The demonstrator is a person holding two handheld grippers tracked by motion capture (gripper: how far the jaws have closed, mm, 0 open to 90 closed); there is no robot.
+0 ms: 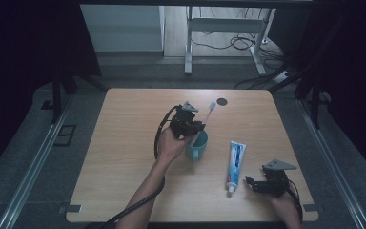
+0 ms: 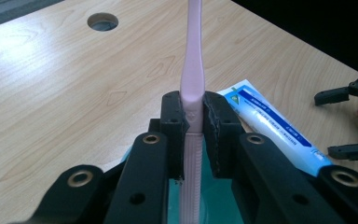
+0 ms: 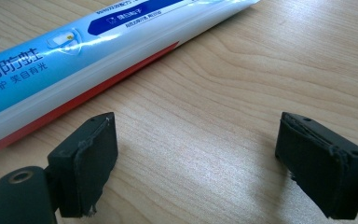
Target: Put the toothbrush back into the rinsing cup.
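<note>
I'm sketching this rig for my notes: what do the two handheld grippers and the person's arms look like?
Both the left gripper and the right gripper are black, each topped with a grey three-cornered plate and trailing a black cable. Their links carry brass-ringed holes, and the pads are flat, worn black rubber. The forearms are bare, without sleeves.

1. The table (image 1: 124,143) has a light wood-grain top, roughly square with rounded corners.
2. A round cable hole (image 1: 222,101) is cut in the top near the far edge, right of the middle.
3. A teal mug (image 1: 198,146) stands on the table near its centre.
4. A blue-and-white toothpaste tube (image 1: 235,163) lies flat to the right of the mug and apart from it, cap end toward the near edge.
5. The right claw (image 1: 253,183) rests low on the table near the near right corner, just beside the tube's cap end.
</note>
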